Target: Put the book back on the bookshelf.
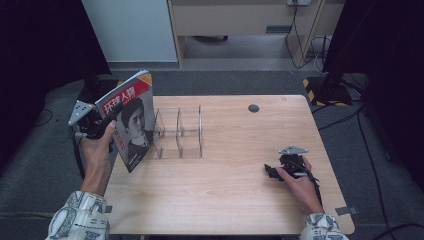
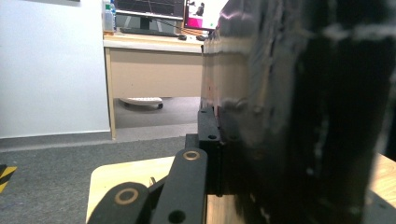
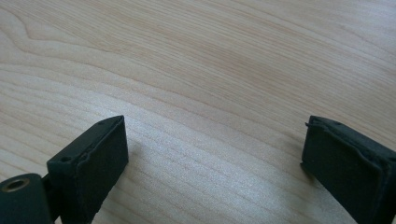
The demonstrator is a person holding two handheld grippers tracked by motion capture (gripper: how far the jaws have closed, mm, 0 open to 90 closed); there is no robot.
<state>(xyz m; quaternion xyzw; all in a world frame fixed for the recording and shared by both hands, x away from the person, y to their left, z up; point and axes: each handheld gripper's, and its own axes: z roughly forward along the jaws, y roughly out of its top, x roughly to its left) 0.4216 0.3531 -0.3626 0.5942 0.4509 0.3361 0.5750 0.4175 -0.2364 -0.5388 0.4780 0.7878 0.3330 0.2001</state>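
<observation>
We see the desk evenly and brightly lit from above, dark curtains flanking it. In the left gripper view the magazine beside the fingers blurs badly; the right gripper view's fingers cast soft shadows.

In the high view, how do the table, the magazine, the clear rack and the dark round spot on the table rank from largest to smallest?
1. table
2. magazine and clear rack: they look similar; the magazine is lifted nearer the camera in the left gripper, so no ranking.
3. dark round spot
</observation>
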